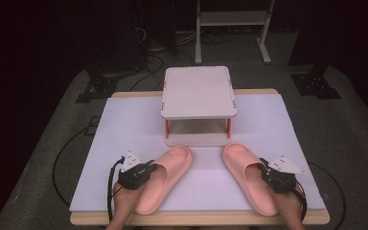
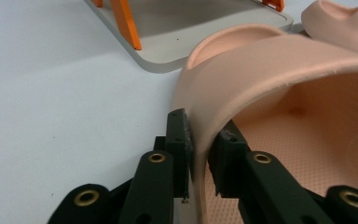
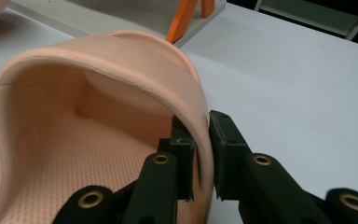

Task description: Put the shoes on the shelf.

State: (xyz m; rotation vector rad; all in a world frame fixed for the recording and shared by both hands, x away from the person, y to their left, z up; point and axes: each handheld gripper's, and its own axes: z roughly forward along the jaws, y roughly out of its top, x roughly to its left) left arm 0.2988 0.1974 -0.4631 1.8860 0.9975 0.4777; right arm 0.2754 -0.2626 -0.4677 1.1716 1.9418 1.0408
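- Left hand-held gripper, lower left, jaws clamped on the left slipper's strap edge.
- Right hand-held gripper, lower right, pinches the right slipper's strap.
- Both slippers lie on the table, toes toward the centre rack.

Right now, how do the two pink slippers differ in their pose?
The left slipper points its toe up and to the right; the right slipper points up and to the left. The left tool pinches its slipper's left strap edge, the right tool the right edge. Both lie flat, toes toward the small shelf.
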